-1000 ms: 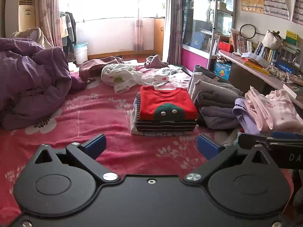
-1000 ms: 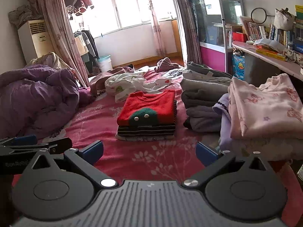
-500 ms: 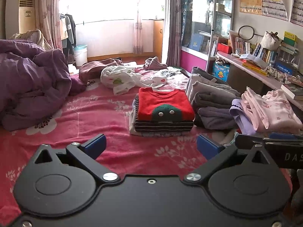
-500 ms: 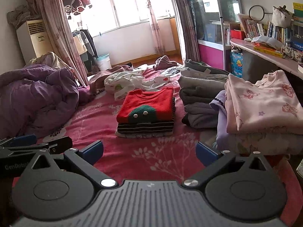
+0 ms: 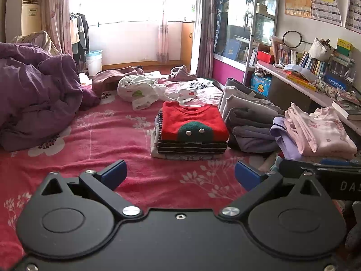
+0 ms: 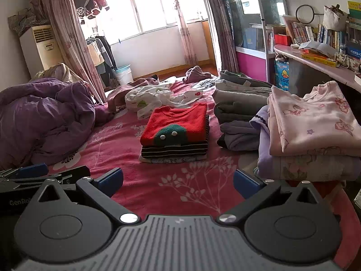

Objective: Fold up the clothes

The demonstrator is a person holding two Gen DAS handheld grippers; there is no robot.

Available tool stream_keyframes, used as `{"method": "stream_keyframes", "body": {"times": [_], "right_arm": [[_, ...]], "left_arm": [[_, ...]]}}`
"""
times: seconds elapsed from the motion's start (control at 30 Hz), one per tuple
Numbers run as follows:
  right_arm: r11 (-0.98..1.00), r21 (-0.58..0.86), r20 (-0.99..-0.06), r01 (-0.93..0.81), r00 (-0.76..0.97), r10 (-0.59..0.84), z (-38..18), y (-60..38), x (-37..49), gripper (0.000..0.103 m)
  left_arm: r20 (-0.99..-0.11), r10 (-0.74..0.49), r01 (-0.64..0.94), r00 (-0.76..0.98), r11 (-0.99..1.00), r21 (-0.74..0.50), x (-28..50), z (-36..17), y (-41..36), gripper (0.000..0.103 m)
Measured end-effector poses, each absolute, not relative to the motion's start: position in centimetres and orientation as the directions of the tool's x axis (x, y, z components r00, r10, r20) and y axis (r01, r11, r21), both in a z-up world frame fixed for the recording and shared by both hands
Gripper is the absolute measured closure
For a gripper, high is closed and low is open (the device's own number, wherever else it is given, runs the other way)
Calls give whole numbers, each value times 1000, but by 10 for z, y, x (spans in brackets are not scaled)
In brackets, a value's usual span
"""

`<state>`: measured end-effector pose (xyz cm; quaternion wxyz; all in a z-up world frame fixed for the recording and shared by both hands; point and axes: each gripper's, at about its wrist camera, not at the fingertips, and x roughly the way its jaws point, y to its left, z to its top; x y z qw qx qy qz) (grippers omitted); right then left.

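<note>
Red floral bedspread (image 5: 108, 135) carries a folded stack topped by a red sweater (image 5: 191, 122), with grey folded clothes (image 5: 250, 122) just beside it. Left gripper (image 5: 180, 174) and right gripper (image 6: 178, 181) hover above the spread, jaws wide apart, gripping nothing.

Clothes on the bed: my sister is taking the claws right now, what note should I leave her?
Left claw: open, holding nothing, above the pink bedsheet.
Right claw: open, holding nothing.
Done: red sweater folded on top of the middle pile; grey pile and pink pyjama pile stacked to the right.
Left: the crumpled white garment and the other loose clothes behind the piles are unfolded. Probably take the white one next.
</note>
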<state>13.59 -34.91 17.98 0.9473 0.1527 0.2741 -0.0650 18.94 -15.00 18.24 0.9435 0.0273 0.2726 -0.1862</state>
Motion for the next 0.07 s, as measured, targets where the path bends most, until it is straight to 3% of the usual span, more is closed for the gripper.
{"method": "stream_keyframes", "body": {"times": [0.07], "right_arm": [[944, 260, -539, 204, 842, -34, 179, -351, 136, 0]], "left_arm": [[-520, -339, 368, 784, 928, -50, 188, 182, -150, 0]]}}
